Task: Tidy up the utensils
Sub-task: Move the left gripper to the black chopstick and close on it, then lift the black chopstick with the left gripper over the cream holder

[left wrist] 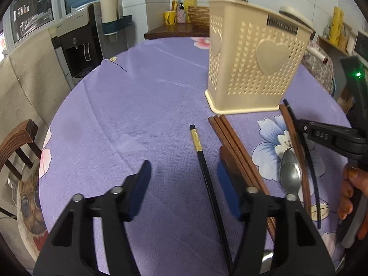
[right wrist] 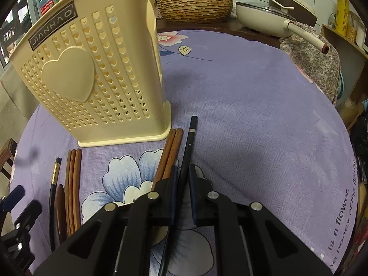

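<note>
- right tool (right wrist: 182,177) clenched on a black chopstick (right wrist: 189,142), low centre of its view, tip toward the holder base
- left tool (left wrist: 184,177) released, pads either side of a gold-banded black chopstick (left wrist: 202,158), not pressing
- cream utensil holder (left wrist: 253,64) upright on the purple floral surface (left wrist: 138,105), upper right; looks empty, inside unseen
- brown chopsticks (left wrist: 232,142) and metal spoon (left wrist: 290,172) lie loose in front
- judged: barely begun, nothing stowed
- text: holder label "JIANHAO" (right wrist: 54,28); cloth "is a flower" (right wrist: 340,216)
</note>
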